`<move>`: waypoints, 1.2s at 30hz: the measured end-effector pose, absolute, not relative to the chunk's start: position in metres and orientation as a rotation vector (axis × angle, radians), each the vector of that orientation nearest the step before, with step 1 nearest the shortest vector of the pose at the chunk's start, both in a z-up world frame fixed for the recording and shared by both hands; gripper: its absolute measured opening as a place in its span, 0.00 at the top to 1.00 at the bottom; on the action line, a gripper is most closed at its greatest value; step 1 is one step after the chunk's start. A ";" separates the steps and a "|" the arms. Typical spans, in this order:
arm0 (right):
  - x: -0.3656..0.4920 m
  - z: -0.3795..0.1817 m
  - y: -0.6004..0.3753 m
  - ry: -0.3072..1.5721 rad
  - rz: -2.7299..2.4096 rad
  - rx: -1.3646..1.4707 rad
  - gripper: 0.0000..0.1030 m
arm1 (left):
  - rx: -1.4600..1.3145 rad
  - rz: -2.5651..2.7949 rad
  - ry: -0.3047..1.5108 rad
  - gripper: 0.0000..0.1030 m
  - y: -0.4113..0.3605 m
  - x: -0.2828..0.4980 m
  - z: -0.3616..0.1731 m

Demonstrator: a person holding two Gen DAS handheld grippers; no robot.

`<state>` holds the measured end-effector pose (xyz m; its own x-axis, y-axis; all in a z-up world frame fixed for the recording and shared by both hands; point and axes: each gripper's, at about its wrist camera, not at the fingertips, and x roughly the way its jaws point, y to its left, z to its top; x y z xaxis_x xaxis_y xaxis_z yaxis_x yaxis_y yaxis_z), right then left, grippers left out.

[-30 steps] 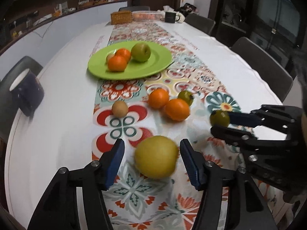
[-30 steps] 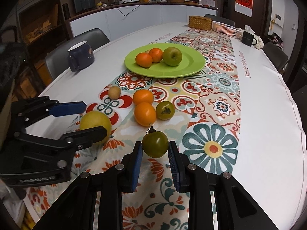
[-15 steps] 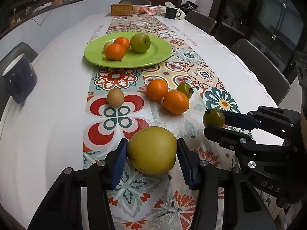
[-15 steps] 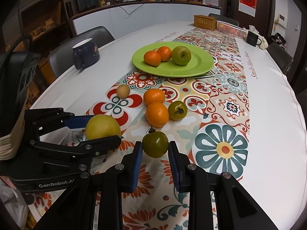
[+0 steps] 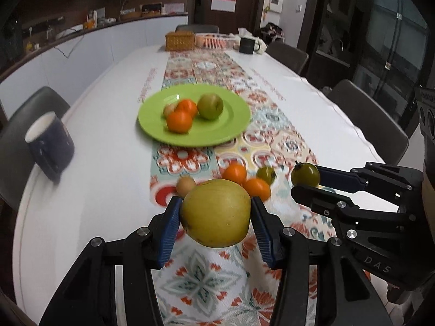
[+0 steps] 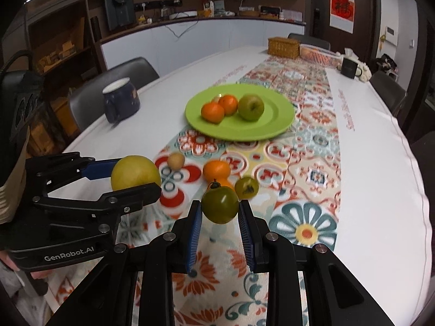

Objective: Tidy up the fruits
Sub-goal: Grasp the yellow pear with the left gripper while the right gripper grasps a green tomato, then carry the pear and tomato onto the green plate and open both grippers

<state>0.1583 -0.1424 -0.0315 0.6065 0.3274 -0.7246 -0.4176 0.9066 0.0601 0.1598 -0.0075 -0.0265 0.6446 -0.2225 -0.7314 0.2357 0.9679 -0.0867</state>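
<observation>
Home dining room, long table point(image 5: 103, 163), chairs point(image 6: 122, 73), kitchen counter point(image 6: 206, 20) behind

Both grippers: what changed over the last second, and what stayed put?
The left gripper closed on the yellow pear and lifted it off the table runner. The right gripper, already clamping the green tomato, raised it too. The fruit on the green plate and the loose fruit below stayed put.

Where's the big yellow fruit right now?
The big yellow fruit is clamped between the left gripper jaws, off the table runner, left of the green tomato in the right gripper.
</observation>
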 end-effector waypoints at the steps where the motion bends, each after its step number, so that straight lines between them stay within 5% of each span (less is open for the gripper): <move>1: 0.161 -0.028 -0.142 0.804 0.431 -0.117 0.72 | 0.018 -0.257 0.819 0.51 -0.006 0.163 -0.022; 17: 0.233 0.021 -0.128 0.686 0.406 -0.111 0.72 | 0.055 -0.228 0.729 0.51 0.006 0.230 0.018; 36: 0.359 -0.007 -0.125 0.787 0.359 -0.070 0.72 | 0.074 -0.235 0.784 0.51 0.003 0.354 -0.009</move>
<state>0.3590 -0.1249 -0.0071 0.6488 0.2897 -0.7036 -0.3412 0.9373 0.0712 0.3543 0.0034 -0.0086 0.6835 -0.1817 -0.7070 0.2368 0.9713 -0.0207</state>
